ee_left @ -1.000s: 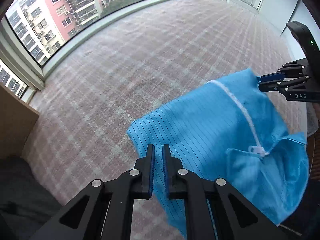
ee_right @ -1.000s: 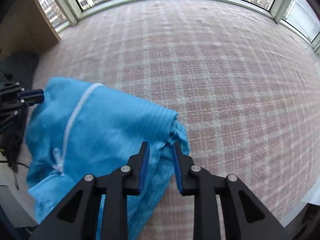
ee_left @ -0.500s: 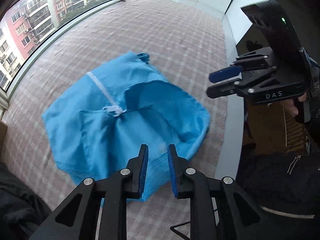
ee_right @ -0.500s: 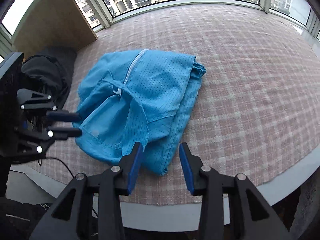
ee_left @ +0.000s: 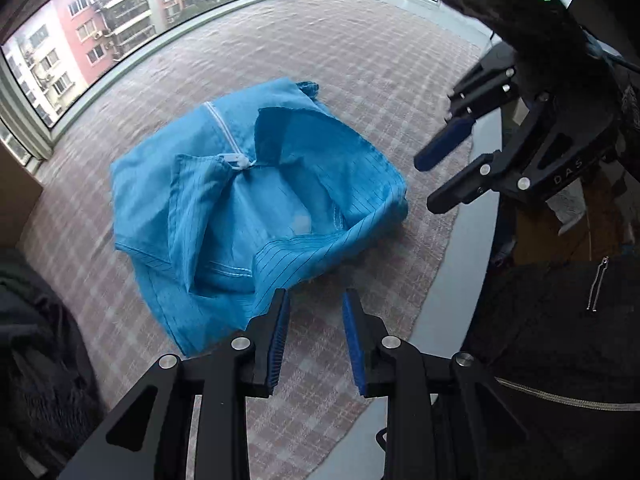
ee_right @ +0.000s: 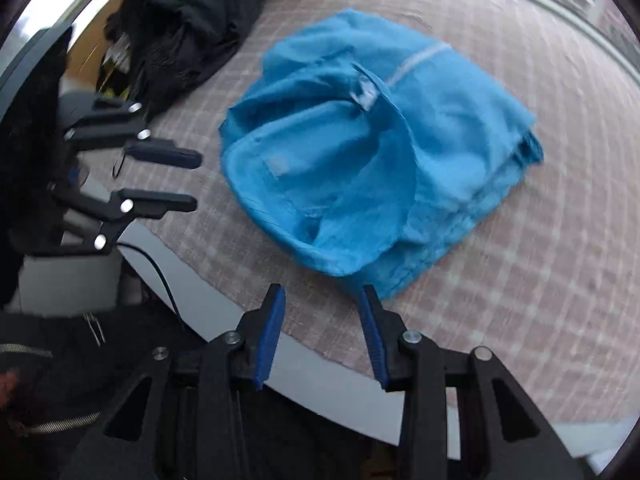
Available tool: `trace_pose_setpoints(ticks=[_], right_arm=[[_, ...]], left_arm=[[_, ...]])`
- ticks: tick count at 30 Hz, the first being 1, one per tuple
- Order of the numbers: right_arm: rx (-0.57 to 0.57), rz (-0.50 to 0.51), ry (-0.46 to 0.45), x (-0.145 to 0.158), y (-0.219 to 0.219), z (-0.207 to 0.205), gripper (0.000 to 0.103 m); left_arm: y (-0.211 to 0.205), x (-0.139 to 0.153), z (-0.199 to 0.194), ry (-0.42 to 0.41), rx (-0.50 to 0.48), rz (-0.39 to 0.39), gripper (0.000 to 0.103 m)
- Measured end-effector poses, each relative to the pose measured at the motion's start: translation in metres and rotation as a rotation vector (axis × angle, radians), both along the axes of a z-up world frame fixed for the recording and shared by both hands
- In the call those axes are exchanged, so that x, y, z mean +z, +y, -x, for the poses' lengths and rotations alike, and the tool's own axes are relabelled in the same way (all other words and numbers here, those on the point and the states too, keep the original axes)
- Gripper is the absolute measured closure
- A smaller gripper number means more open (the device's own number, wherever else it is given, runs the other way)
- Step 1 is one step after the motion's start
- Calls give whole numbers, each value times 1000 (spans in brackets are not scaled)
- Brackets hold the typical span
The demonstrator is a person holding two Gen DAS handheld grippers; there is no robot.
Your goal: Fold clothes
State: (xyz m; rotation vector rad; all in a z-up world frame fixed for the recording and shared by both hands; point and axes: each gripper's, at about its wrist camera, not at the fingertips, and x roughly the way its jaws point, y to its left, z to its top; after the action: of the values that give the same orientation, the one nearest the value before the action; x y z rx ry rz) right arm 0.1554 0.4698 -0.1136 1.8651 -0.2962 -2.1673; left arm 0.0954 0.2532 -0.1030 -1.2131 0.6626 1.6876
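A pink plaid cloth (ee_left: 380, 60) covers the table, and on it lies the blue zip-up garment (ee_left: 248, 200) — loosely folded, its white zipper (ee_left: 224, 132) showing. Both the left gripper (ee_left: 314, 332) and right gripper (ee_right: 322, 328) hover at its near edge — jaws apart, holding nothing.

Counted on the plaid cloth (ee_left: 400, 60): one blue garment (ee_left: 248, 208) with one white zipper (ee_left: 224, 128); one dark clothing heap (ee_right: 188, 20) beside it. Two grippers above, left (ee_left: 314, 336) and right (ee_right: 320, 328).
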Motion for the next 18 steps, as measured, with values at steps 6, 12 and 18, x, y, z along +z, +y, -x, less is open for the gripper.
trace_pose_setpoints(ticks=[6, 12, 18], right_arm=[[-135, 48, 90, 16, 28, -20, 65], [-299, 209, 32, 12, 52, -24, 65], [-472, 290, -55, -26, 48, -16, 65]], left_arm=[[25, -8, -22, -43, -4, -5, 77], [29, 0, -24, 52, 29, 35, 77], [37, 6, -17, 93, -35, 76, 77]])
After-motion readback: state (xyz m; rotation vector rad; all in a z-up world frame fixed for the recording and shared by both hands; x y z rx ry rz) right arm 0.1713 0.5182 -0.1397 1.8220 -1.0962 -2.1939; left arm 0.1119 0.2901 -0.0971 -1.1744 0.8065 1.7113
